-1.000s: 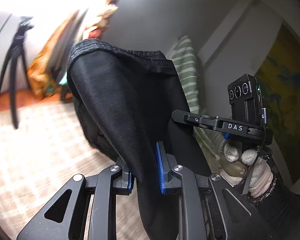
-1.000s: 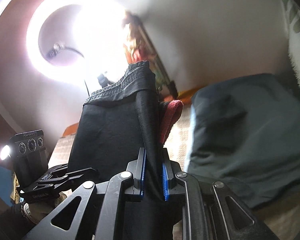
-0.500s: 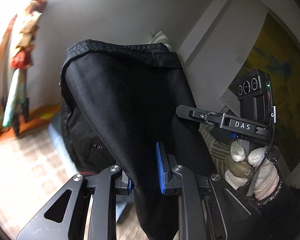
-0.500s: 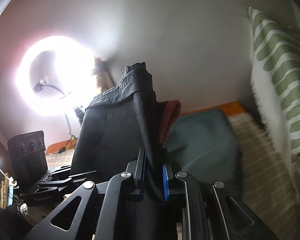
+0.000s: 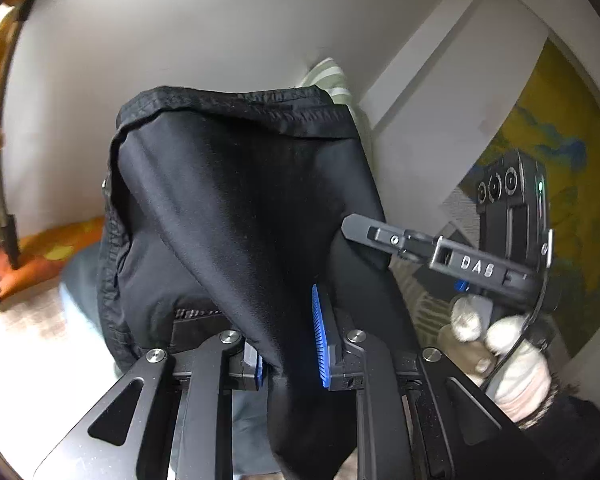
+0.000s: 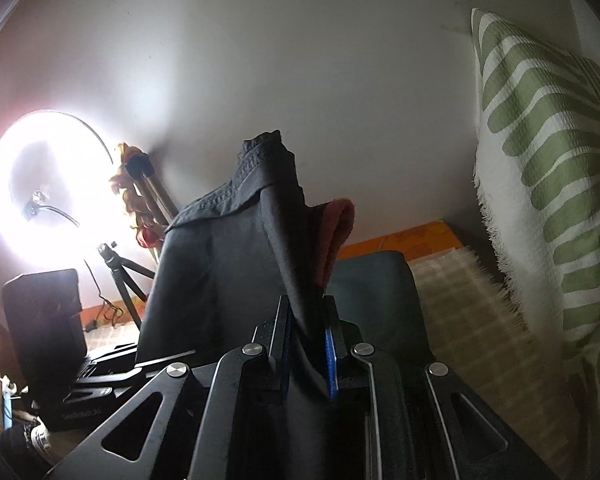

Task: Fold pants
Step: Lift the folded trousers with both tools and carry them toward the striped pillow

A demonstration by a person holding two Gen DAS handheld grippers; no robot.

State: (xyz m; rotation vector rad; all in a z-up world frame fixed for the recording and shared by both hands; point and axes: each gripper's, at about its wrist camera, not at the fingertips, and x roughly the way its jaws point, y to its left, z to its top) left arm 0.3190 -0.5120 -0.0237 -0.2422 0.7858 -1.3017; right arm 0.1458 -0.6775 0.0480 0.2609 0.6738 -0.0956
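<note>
The one pair of black woven pants (image 5: 236,216) hangs in the air between the two tools, clear of the bed below, with its stitched waistband (image 5: 236,106) uppermost and the cloth draping down toward both cameras. It looks doubled lengthwise, so I judge the first fold as made and the rest as still to do: the garment has to be laid down, brought over on itself and smoothed. No finished folded stack shows anywhere.

Below lies a bed with a pale checked cover (image 6: 472,320), and on it one dark teal cushion (image 6: 376,280). One green-and-white striped pillow (image 6: 548,168) stands at the right of the right wrist view, against the plain wall. One glowing ring light (image 6: 48,188) on a tripod burns at the left, and one yellow and blue painting (image 5: 572,160) fills the right edge of the left wrist view. A single strip of reddish terry cloth (image 6: 336,232) shows behind the pants; what it belongs to I cannot tell.

There are two tools. The left hand-held gripper (image 5: 290,354) has its blue-padded jaws nearly closed, pinching a bunched fold of the black cloth. The right hand-held gripper (image 6: 308,344) is likewise clamped narrow on a gathered edge of the pants. One white-gloved hand (image 5: 500,356) holds the right tool.
</note>
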